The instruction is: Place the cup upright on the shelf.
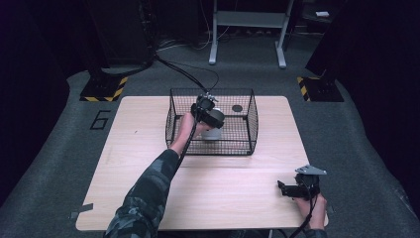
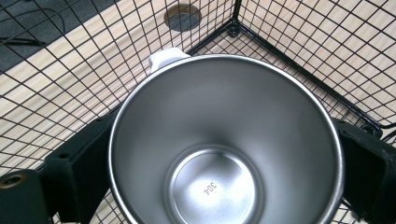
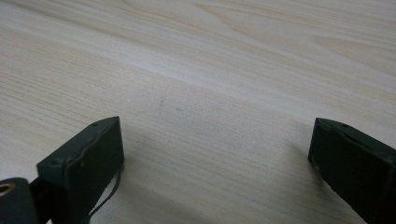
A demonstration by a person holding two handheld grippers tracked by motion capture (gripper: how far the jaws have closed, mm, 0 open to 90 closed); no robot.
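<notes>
Inside basket (image 1: 250,119), left gripper (image 2: 224,154) clasps cup (image 2: 224,140).

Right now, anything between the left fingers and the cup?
No. The left gripper has its fingers on either side of the steel cup inside the wire basket, with nothing visible between.
</notes>
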